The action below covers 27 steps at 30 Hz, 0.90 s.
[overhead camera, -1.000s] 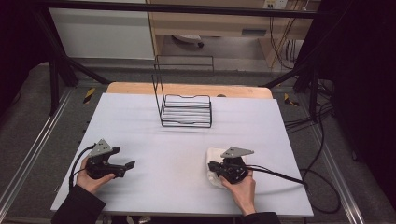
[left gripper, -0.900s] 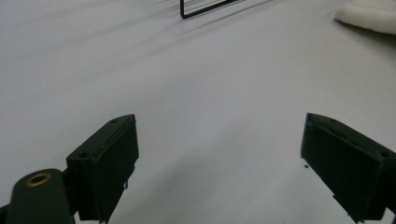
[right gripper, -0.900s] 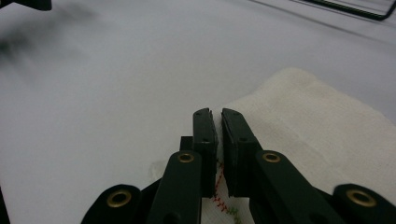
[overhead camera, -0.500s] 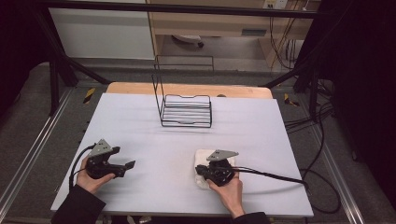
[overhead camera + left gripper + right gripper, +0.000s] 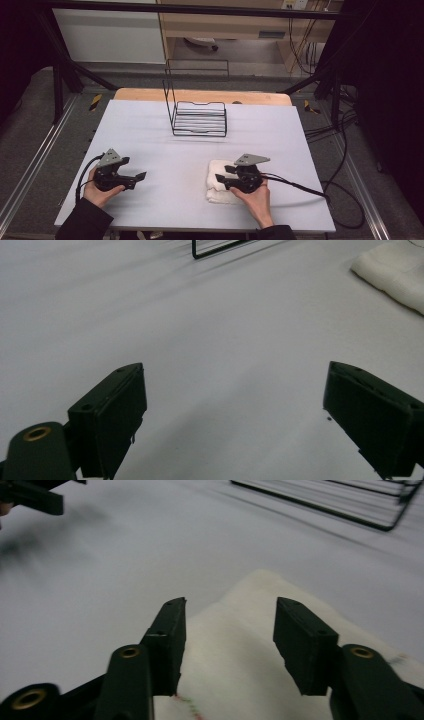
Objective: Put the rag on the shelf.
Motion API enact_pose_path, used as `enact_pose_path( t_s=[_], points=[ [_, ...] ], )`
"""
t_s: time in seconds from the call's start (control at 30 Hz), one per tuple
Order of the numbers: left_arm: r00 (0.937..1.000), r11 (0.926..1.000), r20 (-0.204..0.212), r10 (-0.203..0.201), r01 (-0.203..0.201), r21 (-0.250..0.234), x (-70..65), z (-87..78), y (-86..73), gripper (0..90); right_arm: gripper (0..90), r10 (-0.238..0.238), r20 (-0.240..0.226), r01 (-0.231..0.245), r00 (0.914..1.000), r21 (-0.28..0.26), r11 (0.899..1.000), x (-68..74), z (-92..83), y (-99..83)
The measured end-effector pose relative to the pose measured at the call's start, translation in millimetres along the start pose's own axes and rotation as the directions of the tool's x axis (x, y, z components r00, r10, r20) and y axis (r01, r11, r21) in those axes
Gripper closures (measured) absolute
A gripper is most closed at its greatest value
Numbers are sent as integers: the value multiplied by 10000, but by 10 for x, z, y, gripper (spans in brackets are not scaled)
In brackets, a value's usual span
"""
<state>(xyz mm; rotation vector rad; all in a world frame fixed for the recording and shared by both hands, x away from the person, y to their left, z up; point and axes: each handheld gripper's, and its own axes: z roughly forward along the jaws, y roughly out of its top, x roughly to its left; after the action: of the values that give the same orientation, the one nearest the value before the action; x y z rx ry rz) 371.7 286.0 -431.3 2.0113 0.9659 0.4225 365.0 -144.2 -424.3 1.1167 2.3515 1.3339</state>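
A folded white towel (image 5: 219,189) lies on the white table (image 5: 200,145), front right of the middle. My right gripper (image 5: 222,181) hovers over it, pointing left, jaws open. In the right gripper view its fingertips (image 5: 167,625) stand apart just above the towel (image 5: 240,655), with nothing between them. My left gripper (image 5: 139,179) rests at the front left, pointing right toward the towel, open wide over bare tabletop. In the left gripper view its fingertips (image 5: 115,410) frame the surface and the towel (image 5: 395,270) lies far off at the upper right.
A black wire rack (image 5: 197,107) with a tall back frame stands at the back middle of the table. Its base also appears as the wire rack (image 5: 340,502) ahead of the right gripper. Cables trail from both grippers; the right cable (image 5: 300,187) runs off the table's right edge.
The right gripper slid left and then back a little right, with the towel shifting along under it. The left gripper stayed put.
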Motion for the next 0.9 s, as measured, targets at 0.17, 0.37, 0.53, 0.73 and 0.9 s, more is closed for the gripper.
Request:
enact_pose_path(
  t_s=[0.17,0.37,0.53,0.73,0.9],
  points=[
    [10000,9999,60,64,-65,86,-45,29,23,88,311,201,618,-200,9979,-30,9998,-243,-115,-73],
    [9999,9998,102,136,-137,122,-96,62,48,75,180,289,923,-310,9953,209,9993,-432,-168,-177],
    [9995,9995,184,259,-262,186,-159,111,72,71,106,708,899,-722,9934,132,9973,-554,-222,-219],
    [9982,9988,418,434,-443,209,-281,194,164,64,64,796,897,-804,9928,44,9968,-638,-258,-224],
    [9960,9972,572,683,-700,275,-415,284,270,63,47,617,927,-631,9938,124,9979,-667,-267,-236]
  ],
)
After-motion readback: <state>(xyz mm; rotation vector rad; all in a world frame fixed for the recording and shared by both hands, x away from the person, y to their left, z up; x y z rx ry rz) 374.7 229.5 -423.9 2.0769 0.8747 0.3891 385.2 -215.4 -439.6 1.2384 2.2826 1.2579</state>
